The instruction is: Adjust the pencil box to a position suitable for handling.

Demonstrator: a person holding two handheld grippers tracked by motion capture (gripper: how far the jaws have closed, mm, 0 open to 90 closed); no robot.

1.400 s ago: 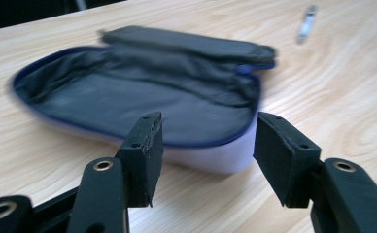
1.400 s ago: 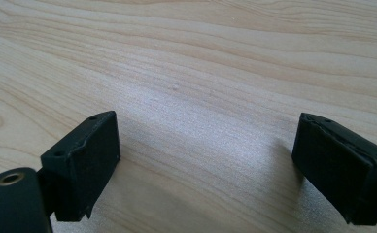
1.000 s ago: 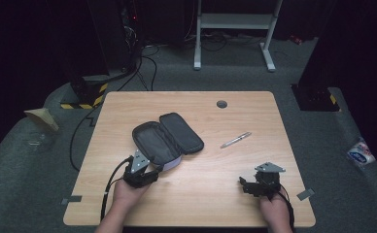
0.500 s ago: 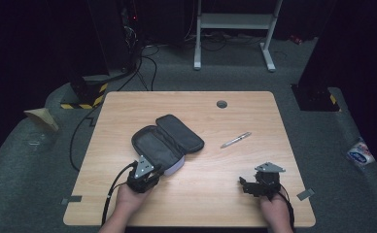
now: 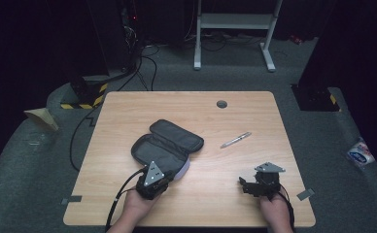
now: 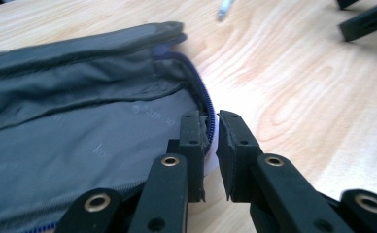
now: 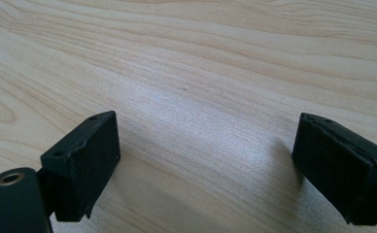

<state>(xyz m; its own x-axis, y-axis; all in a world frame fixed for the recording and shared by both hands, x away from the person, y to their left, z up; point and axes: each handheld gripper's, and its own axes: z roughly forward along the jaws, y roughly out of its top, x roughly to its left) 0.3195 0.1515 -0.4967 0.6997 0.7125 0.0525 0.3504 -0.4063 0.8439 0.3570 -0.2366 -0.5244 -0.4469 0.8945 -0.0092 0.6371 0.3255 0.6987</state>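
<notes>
A dark grey pencil case point(image 5: 167, 143) lies unzipped on the wooden table point(image 5: 201, 104), its lid folded back. My left gripper point(image 5: 173, 171) is at the case's near right edge. In the left gripper view its jaws have just been closing, and the left gripper point(image 6: 213, 141) now pinches the zippered rim of the case point(image 6: 79, 121). A silver pen point(image 5: 235, 140) lies to the right of the case, and the pen point(image 6: 224, 8) is blurred at the top of the left gripper view. My right gripper point(image 5: 245, 184) rests near the front right, and the right gripper point(image 7: 203, 160) stands open over bare wood.
A dark round grommet point(image 5: 221, 104) sits near the table's far edge. Cables point(image 5: 143, 63) and a white stand point(image 5: 232, 29) are on the floor behind the table. The other hand's gripper point(image 6: 366, 19) shows far off in the left gripper view.
My left gripper has slid right along the case's near edge and its jaws have closed on the rim. The right gripper has kept still.
</notes>
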